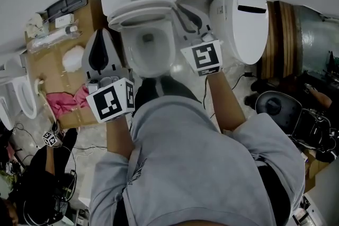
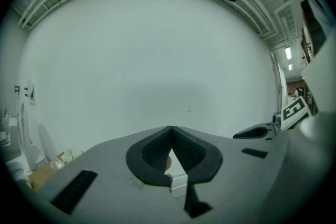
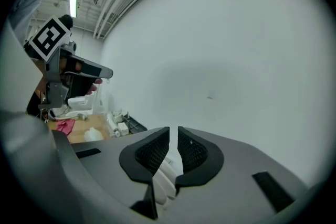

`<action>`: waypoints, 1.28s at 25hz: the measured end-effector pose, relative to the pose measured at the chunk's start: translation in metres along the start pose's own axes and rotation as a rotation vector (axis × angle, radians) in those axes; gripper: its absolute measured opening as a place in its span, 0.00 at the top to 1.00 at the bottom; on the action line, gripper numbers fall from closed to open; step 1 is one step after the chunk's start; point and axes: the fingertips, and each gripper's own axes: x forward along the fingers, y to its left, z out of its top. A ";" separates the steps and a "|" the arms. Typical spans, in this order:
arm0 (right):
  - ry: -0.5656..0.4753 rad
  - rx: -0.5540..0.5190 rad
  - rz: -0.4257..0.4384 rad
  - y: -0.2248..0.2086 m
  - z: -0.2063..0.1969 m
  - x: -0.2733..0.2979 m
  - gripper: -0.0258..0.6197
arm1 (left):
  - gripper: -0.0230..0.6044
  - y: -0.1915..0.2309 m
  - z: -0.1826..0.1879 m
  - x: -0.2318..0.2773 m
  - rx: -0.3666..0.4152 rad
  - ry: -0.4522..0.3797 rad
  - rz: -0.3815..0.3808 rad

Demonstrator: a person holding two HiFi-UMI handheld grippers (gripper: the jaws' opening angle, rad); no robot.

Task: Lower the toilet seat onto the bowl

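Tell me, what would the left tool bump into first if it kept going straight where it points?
Probably the wall. The left tool has nothing else straight ahead in its own view. The toilet stands to its right, off that line, though depth is hard to judge.

Toilet bowl (image 1: 151,53): front rim was covered by the person's grey shirt (image 1: 201,166). Left gripper (image 2: 171,129): a pinkish spot and a white strip behind its touching jaws showed too little to name. Right gripper (image 3: 173,132): white curved pieces below its narrow gap were mostly hidden. White oval fixture (image 1: 24,97): cut by the left edge. Items on the cardboard (image 1: 53,58): too small to tell.
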 end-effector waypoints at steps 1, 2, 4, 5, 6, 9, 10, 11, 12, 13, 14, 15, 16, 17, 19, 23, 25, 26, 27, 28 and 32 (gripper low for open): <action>0.003 0.001 0.001 0.000 -0.002 0.002 0.92 | 0.96 0.001 -0.002 0.002 -0.001 0.003 0.000; 0.006 0.003 0.001 0.000 -0.003 0.005 0.92 | 0.96 0.002 -0.004 0.003 -0.001 0.004 0.000; 0.009 0.004 0.001 0.001 -0.006 0.009 0.92 | 0.96 0.004 -0.007 0.006 -0.003 0.005 -0.001; 0.012 0.002 0.001 0.002 -0.008 0.011 0.92 | 0.96 0.005 -0.009 0.007 -0.005 0.005 -0.002; 0.017 -0.001 0.002 0.003 -0.010 0.012 0.92 | 0.96 0.005 -0.010 0.008 -0.006 0.006 -0.003; 0.042 0.003 0.005 0.005 -0.016 0.018 0.91 | 0.96 0.006 -0.013 0.011 -0.010 0.008 -0.006; 0.048 0.004 0.005 0.005 -0.017 0.019 0.91 | 0.96 0.007 -0.014 0.012 -0.012 0.009 -0.006; 0.052 0.004 0.007 0.004 -0.019 0.021 0.91 | 0.96 0.007 -0.015 0.014 -0.014 0.010 -0.006; 0.055 0.002 0.008 0.005 -0.020 0.023 0.91 | 0.96 0.007 -0.016 0.015 -0.016 0.011 -0.006; 0.058 -0.002 0.011 0.005 -0.022 0.025 0.91 | 0.96 0.008 -0.017 0.016 -0.018 0.012 -0.006; 0.062 -0.006 0.014 0.005 -0.024 0.026 0.91 | 0.96 0.008 -0.019 0.017 -0.019 0.012 -0.005; 0.065 -0.009 0.018 0.006 -0.026 0.028 0.90 | 0.96 0.009 -0.020 0.019 -0.019 0.013 -0.004; 0.070 -0.012 0.022 0.007 -0.028 0.030 0.90 | 0.96 0.009 -0.022 0.020 -0.020 0.015 -0.004; 0.074 -0.014 0.025 0.007 -0.030 0.032 0.90 | 0.96 0.010 -0.024 0.020 -0.020 0.017 -0.002; 0.083 -0.015 0.032 0.009 -0.035 0.034 0.89 | 0.96 0.012 -0.028 0.021 -0.022 0.023 0.002; 0.087 -0.026 0.050 0.011 -0.043 0.039 0.89 | 0.96 0.014 -0.036 0.023 -0.024 0.035 0.008; 0.089 -0.030 0.055 0.013 -0.047 0.044 0.89 | 0.96 0.016 -0.039 0.025 -0.021 0.037 0.010; 0.092 -0.031 0.057 0.013 -0.048 0.046 0.89 | 0.96 0.018 -0.041 0.026 -0.021 0.038 0.012; 0.095 -0.034 0.059 0.014 -0.050 0.047 0.88 | 0.96 0.019 -0.042 0.027 -0.021 0.039 0.014; 0.098 -0.036 0.062 0.016 -0.052 0.049 0.88 | 0.96 0.020 -0.044 0.027 -0.022 0.041 0.015; 0.113 -0.047 0.072 0.018 -0.060 0.056 0.88 | 0.96 0.020 -0.052 0.032 -0.024 0.051 0.011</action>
